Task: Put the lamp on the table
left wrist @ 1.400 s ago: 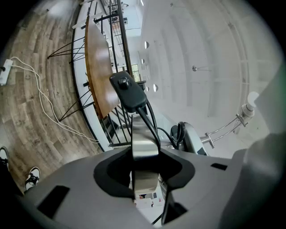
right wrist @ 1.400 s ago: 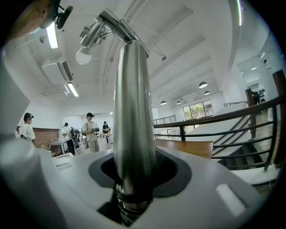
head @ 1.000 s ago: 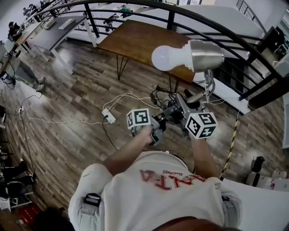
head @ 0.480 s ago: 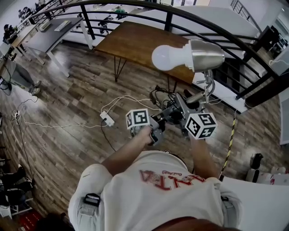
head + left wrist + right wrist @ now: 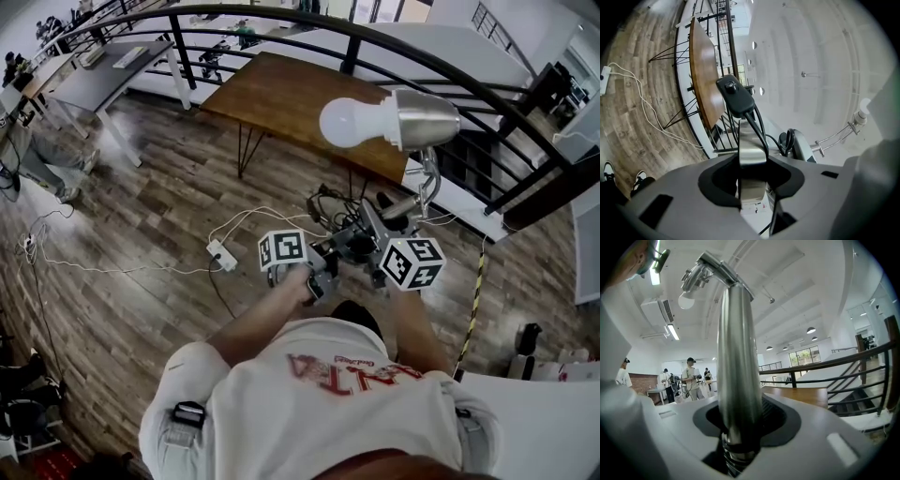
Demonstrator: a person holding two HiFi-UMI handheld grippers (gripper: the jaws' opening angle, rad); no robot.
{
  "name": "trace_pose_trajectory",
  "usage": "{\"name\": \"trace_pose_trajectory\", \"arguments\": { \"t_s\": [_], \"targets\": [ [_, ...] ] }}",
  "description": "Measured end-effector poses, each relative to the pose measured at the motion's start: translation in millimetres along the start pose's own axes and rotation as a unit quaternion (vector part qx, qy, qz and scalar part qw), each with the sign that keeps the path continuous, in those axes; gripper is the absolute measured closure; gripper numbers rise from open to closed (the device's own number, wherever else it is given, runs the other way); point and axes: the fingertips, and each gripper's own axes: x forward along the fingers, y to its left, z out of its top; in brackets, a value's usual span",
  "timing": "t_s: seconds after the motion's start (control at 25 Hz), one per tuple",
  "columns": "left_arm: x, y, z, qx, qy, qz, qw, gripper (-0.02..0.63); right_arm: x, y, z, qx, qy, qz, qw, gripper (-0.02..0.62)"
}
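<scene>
I carry a desk lamp between both grippers above the wooden floor. In the head view its silver shade (image 5: 427,117) and white bulb (image 5: 352,122) hang over the hands. My left gripper (image 5: 339,247) is shut on the lamp's flat metal base (image 5: 751,145), which juts out between the jaws with a black switch (image 5: 736,96) and cord on it. My right gripper (image 5: 388,214) is shut on the lamp's chrome stem (image 5: 736,371), which rises to the bulb (image 5: 686,301). The brown wooden table (image 5: 291,94) stands ahead on thin black legs.
A black curved railing (image 5: 375,37) runs behind the table. A white power strip (image 5: 222,253) and loose cables lie on the floor in front of it. A grey table (image 5: 112,66) and a person (image 5: 37,155) are at the far left. Several people (image 5: 691,378) stand in the room beyond.
Both grippers and the lamp have come closer to the wooden table, still gripping as before. The person at the left has walked further in along the floor.
</scene>
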Motion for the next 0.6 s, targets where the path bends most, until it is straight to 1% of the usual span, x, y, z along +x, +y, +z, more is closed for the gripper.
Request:
{"name": "trace_pose_trajectory", "arguments": {
  "t_s": [0.24, 0.6],
  "targets": [
    [3.5, 1.6, 20.4, 0.000, -0.005, 0.001, 1.0000, 0.456, 19.9, -3.7, 6.5, 0.001, -0.002, 0.007, 1.000, 0.436],
    [51.7, 10.9, 75.9, 0.001, -0.009, 0.009, 0.9999, 0.456, 71.8, -54.2, 24.3, 0.007, -0.003, 0.015, 1.000, 0.436]
  ]
}}
